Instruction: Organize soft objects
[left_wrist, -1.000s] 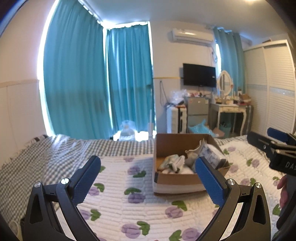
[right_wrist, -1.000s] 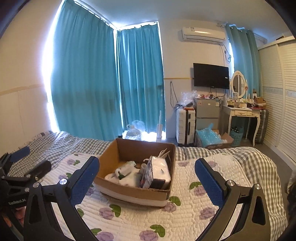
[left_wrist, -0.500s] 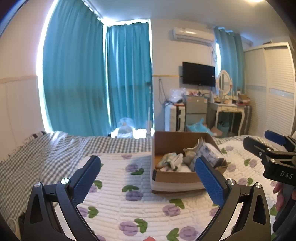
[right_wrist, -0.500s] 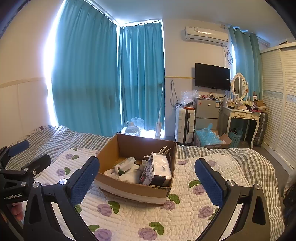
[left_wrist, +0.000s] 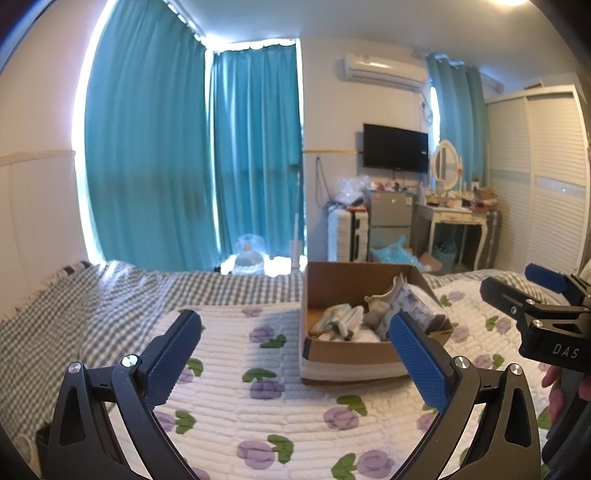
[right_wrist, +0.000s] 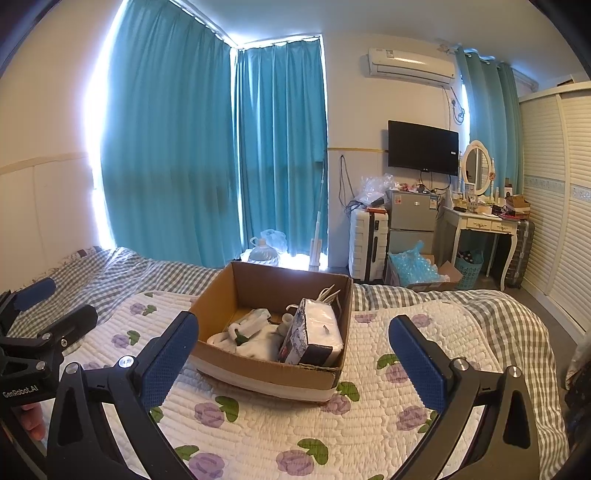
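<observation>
— What's changed in the last second?

— Not much. Both tools have lifted and levelled a little, so the cardboard box (right_wrist: 273, 332) sits lower and a bit further off between the blue pads than it did. The left gripper (left_wrist: 295, 354) is spread wide and holds nothing; the right gripper (right_wrist: 293, 354) is the same, spread and bare.

— And the soft things?

— In the box. Going left to right from the right tool's view: a heap of white cloth (right_wrist: 255, 336) just ahead of the left pad, then a soft pack of tissues (right_wrist: 314, 332) leaning on the box's far-right wall. No loose item shows on the quilt (right_wrist: 369, 424) around it.

— So they're done?

— That fits a tidy-up finished, or a box about to be emptied and sorted. I can't tell which.

— Anything in the way?

— Ahead of the jaws, only the box's own walls. From the left tool, the box lies toward its right pad, with the other tool just beyond.
</observation>
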